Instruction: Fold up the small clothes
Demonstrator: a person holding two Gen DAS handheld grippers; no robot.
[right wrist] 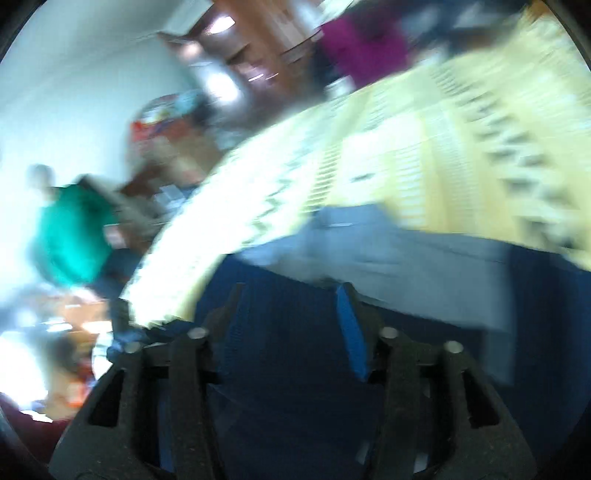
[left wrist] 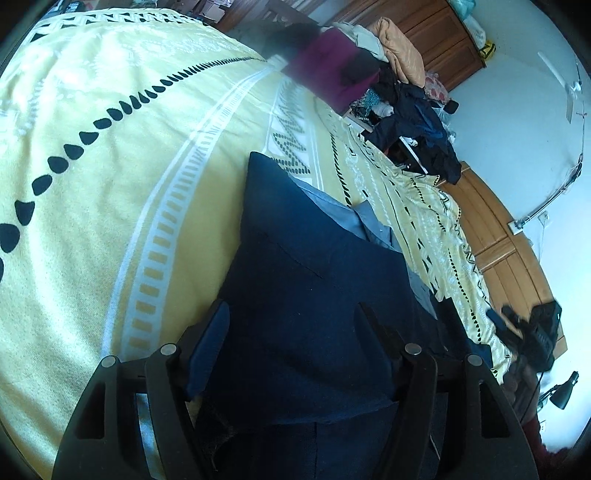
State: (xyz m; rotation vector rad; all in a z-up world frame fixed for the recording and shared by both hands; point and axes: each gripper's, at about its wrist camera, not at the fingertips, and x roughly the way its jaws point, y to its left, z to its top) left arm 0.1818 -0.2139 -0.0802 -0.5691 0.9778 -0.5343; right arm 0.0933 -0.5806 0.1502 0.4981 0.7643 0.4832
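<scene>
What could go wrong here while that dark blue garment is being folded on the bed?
The left gripper stands open around the dark blue garment, so the cloth could slip out and the fold come undone. The right wrist view is badly blurred, which suggests fast motion; the right gripper, also open, might drag the lighter blue layer askew. Either gripper could also snag the yellow bedspread underneath.

Yellow patterned bedspread (left wrist: 110, 184); heaped clothes (left wrist: 413, 122) beside wooden wardrobe (left wrist: 436, 33).
</scene>
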